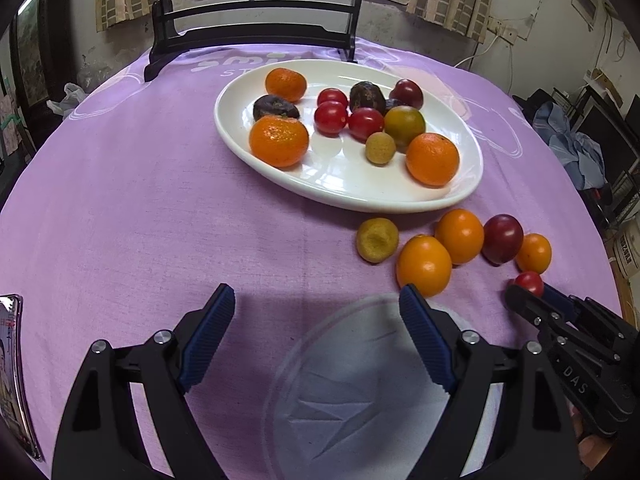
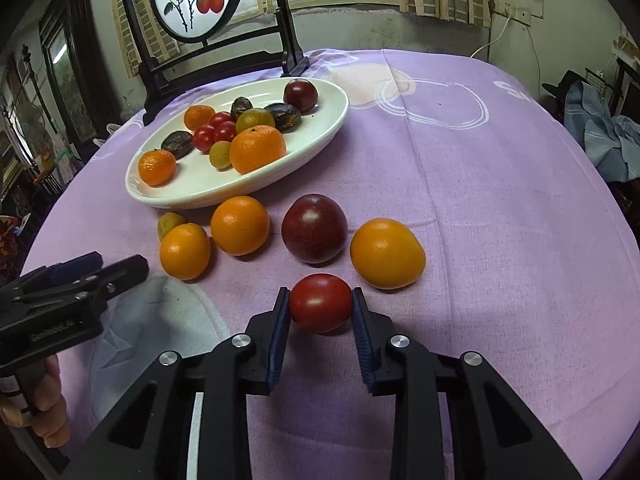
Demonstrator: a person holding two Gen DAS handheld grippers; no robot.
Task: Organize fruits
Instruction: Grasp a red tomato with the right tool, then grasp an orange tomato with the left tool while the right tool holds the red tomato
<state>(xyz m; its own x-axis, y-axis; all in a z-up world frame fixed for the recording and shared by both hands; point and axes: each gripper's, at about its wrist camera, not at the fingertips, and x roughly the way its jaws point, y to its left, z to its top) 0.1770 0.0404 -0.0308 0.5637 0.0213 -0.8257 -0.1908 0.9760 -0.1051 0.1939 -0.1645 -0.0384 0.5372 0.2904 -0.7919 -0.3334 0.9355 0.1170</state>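
Note:
A white oval plate (image 1: 344, 188) (image 2: 192, 196) on the purple cloth holds several fruits: mandarins, cherry tomatoes, dark fruits, a green tomato. Loose fruits lie in front of it: three orange tomatoes, a dark plum (image 2: 314, 228) (image 1: 503, 238) and a small yellow fruit (image 1: 377, 239). My right gripper (image 2: 321, 304) is shut on a red cherry tomato (image 2: 321, 302) (image 1: 529, 283) resting on the cloth. My left gripper (image 1: 316, 308) is open and empty, over the cloth before the loose fruits; one orange tomato (image 1: 423, 265) lies just beyond its right fingertip.
A black framed round screen (image 2: 192, 0) stands behind the plate at the table's far edge. A flat printed object (image 1: 12, 372) lies at the left edge. Clutter and clothes sit off the table to the right.

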